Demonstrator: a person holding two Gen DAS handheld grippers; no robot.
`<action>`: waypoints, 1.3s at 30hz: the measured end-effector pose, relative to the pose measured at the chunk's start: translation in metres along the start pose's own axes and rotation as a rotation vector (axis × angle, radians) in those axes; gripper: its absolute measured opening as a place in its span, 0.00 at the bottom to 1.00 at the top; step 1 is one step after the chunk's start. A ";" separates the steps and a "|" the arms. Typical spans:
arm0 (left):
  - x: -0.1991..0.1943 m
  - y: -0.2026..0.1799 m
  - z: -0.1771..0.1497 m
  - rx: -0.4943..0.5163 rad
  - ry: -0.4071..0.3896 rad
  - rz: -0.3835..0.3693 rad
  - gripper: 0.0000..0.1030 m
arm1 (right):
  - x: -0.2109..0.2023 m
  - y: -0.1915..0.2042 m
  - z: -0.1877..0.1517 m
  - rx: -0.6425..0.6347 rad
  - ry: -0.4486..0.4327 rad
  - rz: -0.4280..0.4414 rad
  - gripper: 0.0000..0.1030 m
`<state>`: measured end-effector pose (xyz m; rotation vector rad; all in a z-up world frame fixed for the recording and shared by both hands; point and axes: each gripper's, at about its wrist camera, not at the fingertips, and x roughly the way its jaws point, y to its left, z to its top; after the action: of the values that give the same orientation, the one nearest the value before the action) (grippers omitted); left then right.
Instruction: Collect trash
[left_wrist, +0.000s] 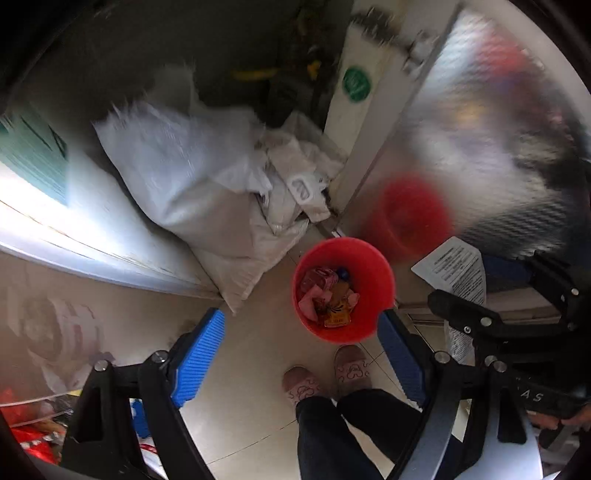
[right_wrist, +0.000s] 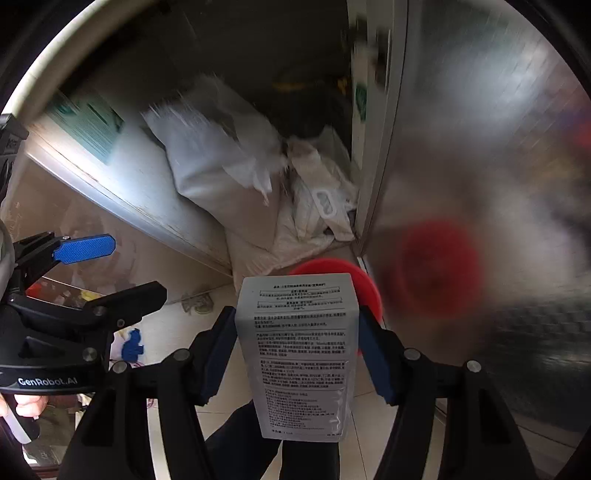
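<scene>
Our right gripper (right_wrist: 297, 354) clamping a grey printed pouch (right_wrist: 299, 354), our left gripper (left_wrist: 301, 354) wide and empty, red bin (left_wrist: 343, 288) of wrappers below, white sacks (left_wrist: 192, 173) far left, bare floor (left_wrist: 255, 354) near.

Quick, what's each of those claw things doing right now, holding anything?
Left gripper: jaws open, nothing between them.
Right gripper: jaws closed on a grey printed pouch.

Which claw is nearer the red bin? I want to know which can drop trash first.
Hard to call, perhaps right. The right claw, gripping a pouch, hangs beside the bin, pouch overlapping its rim. The left claw, open and empty, hangs above its near side.
</scene>
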<state>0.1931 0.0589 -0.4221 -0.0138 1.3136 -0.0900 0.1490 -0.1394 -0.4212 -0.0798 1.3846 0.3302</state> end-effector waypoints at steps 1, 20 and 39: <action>0.013 0.002 -0.001 -0.008 0.002 0.000 0.81 | 0.011 -0.005 -0.001 -0.001 0.002 0.001 0.60; 0.131 0.010 -0.013 -0.036 0.045 0.053 0.81 | 0.127 -0.030 -0.017 -0.082 0.090 0.003 0.60; -0.012 0.010 -0.015 -0.066 -0.077 0.086 0.81 | 0.025 0.007 -0.011 -0.154 0.024 -0.043 0.79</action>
<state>0.1760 0.0705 -0.4154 -0.0168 1.2378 0.0275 0.1399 -0.1315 -0.4467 -0.2407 1.3774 0.4005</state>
